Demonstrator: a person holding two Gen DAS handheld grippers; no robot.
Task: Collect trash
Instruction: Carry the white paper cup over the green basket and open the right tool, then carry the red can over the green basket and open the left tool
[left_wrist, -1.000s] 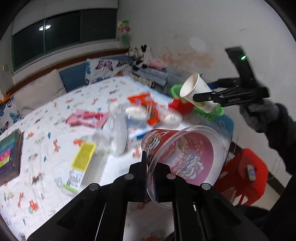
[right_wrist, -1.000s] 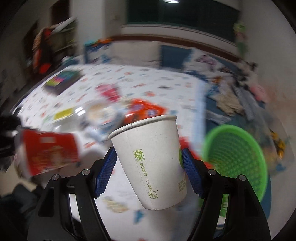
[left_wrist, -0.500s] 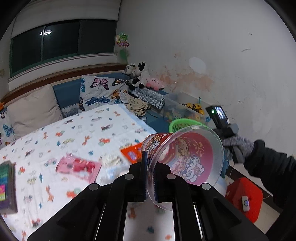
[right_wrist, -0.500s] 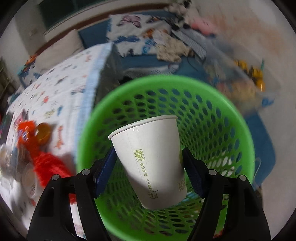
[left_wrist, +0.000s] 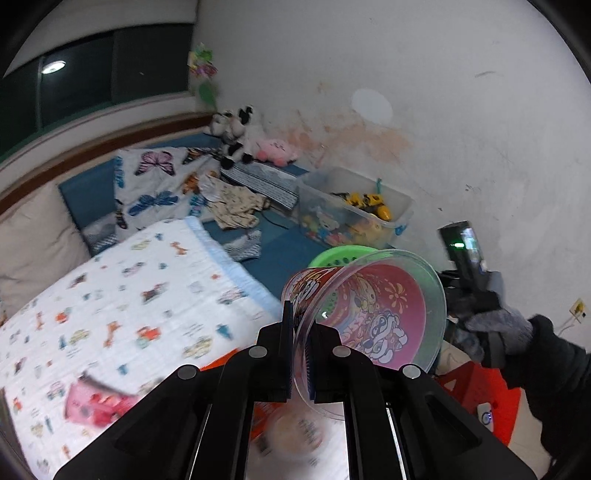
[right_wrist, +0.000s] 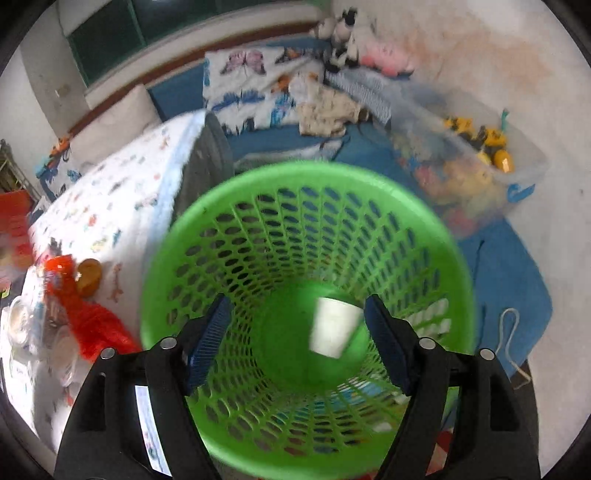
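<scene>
— So where is the paper cup (right_wrist: 334, 326) seen?

— It is seen blurred inside the green basket (right_wrist: 306, 184), free of the right gripper (right_wrist: 297, 341), whose fingers are spreading apart above the rim with nothing pressed between them.

— And the left gripper (left_wrist: 297, 363)?

— Its fingers are clamped on the rim of a clear plastic tub (left_wrist: 369, 317) with a red printed wrapper, held tilted near the basket, to the right of the bed (left_wrist: 110, 295).
</scene>
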